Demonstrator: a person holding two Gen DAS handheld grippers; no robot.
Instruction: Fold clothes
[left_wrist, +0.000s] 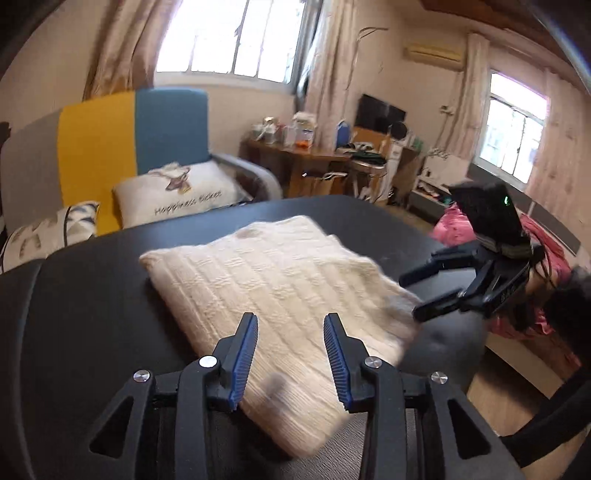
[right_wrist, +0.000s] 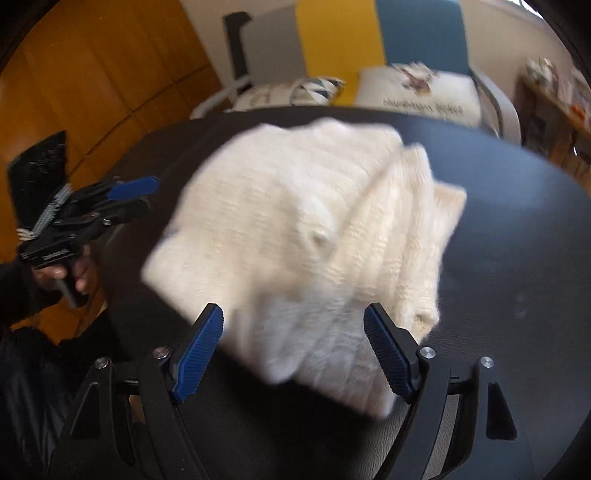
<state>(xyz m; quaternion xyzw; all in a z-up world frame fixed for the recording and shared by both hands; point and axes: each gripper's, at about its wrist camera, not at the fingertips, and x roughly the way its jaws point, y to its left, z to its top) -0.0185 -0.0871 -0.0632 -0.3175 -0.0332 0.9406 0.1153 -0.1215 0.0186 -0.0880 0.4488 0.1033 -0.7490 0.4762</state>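
A cream knit sweater (left_wrist: 280, 280) lies folded in a thick rectangle on the black table (left_wrist: 92, 314). In the left wrist view my left gripper (left_wrist: 291, 321) hovers over the sweater's near corner with its blue pads apart and nothing pinched between them. My right gripper (left_wrist: 410, 295) hangs beside the sweater's right edge, jaws spread. In the right wrist view the sweater (right_wrist: 314, 229) is blurred. My right gripper (right_wrist: 293, 310) stands wide open above its near end. My left gripper (right_wrist: 149, 195), held by a hand (right_wrist: 77, 273), is off the table's left edge.
A sofa (left_wrist: 110, 140) with grey, yellow and blue back panels and printed cushions (left_wrist: 184, 192) stands behind the table. A cluttered wooden desk (left_wrist: 314, 158) is at the back right, and pink cloth (left_wrist: 454, 229) lies past the table's right edge. Wooden panelling (right_wrist: 92, 74) is on the left.
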